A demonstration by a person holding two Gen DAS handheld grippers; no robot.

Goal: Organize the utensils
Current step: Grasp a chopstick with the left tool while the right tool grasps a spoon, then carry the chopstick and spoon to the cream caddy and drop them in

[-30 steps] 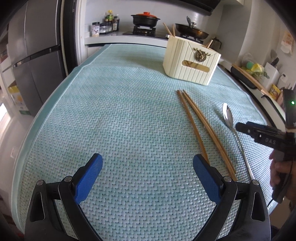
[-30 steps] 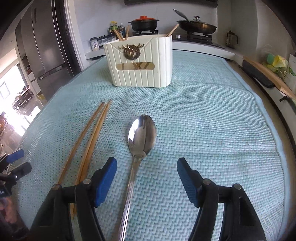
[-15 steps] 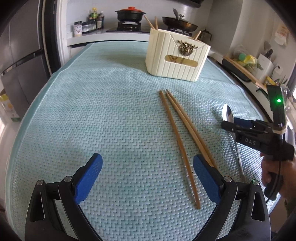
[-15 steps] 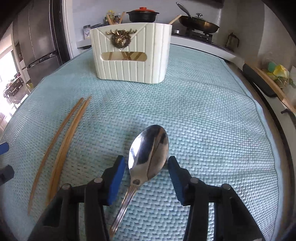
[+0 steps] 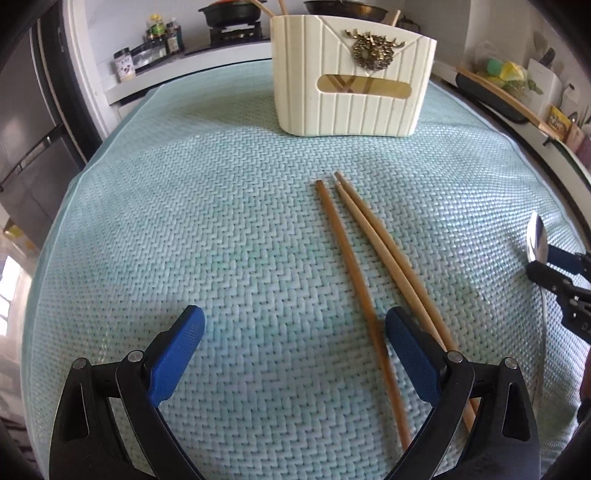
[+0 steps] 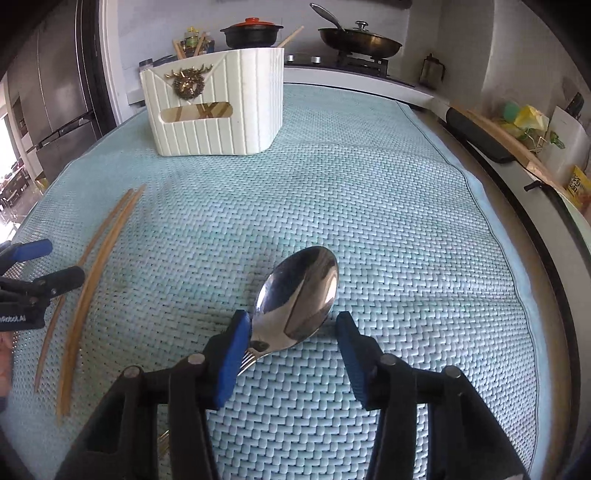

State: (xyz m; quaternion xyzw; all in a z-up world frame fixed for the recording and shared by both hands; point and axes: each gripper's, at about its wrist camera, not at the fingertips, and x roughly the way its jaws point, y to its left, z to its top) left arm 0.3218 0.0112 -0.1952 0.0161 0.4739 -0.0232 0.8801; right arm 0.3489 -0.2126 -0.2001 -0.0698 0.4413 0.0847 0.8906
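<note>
Three wooden chopsticks (image 5: 354,258) lie side by side on the teal woven mat (image 5: 184,221), pointing toward a cream utensil holder (image 5: 351,110) that has chopsticks standing in it. My left gripper (image 5: 293,317) is wide open low over the mat, its right finger lying over the chopsticks' near halves. A steel spoon (image 6: 299,291) lies to their right. My right gripper (image 6: 291,323) straddles the base of the spoon's bowl, its jaws opening slightly. The left pad sits against the spoon's neck and the right pad stands clear. The handle is hidden under the gripper.
The holder (image 6: 218,107) stands at the mat's far end. Behind it is a stove with a black pot (image 6: 251,33) and a frying pan (image 6: 358,40). A cutting board and packets (image 6: 517,140) line the counter on the right. A fridge stands at the left.
My left gripper has slid right until its right finger covers the chopsticks. My right gripper moved forward along the spoon to its bowl and narrowed its jaws around it.
</note>
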